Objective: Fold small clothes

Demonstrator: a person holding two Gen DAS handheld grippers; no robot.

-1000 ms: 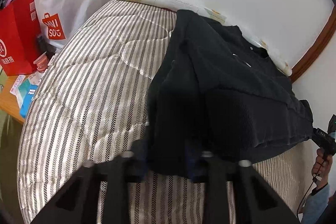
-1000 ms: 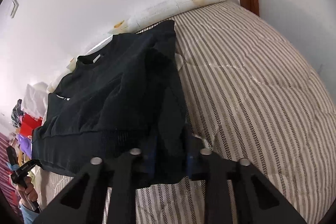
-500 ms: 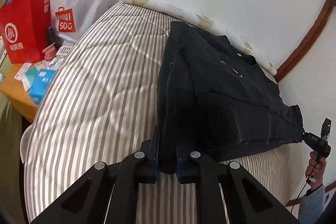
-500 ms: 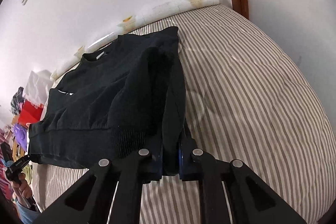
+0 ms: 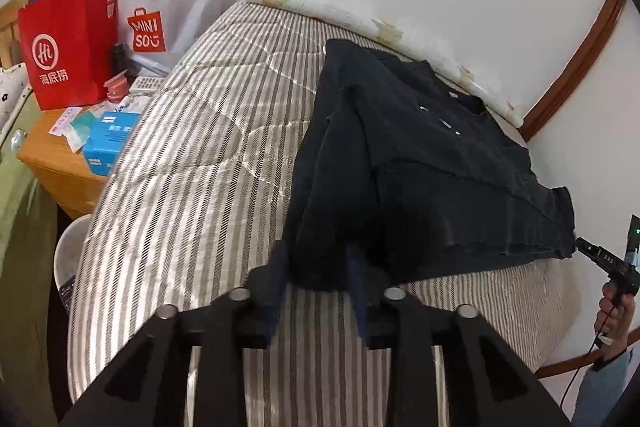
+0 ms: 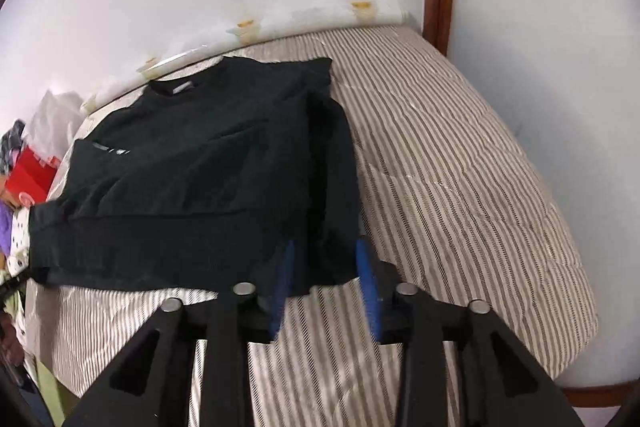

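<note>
Gaping wide, the left tongs (image 5: 316, 271) and right tongs (image 6: 326, 267) each straddle a hem corner of the black sweatshirt (image 5: 420, 163), ungripped, flat on the striped quilted bed (image 5: 192, 195). Only the left view shows a red paper bag (image 5: 68, 43) and a white "MINISO" bag (image 5: 160, 7).

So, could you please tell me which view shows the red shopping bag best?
The left wrist view: the red shopping bag stands whole on the bedside table, logo readable. The right wrist view catches only a red sliver at its left edge.
</note>
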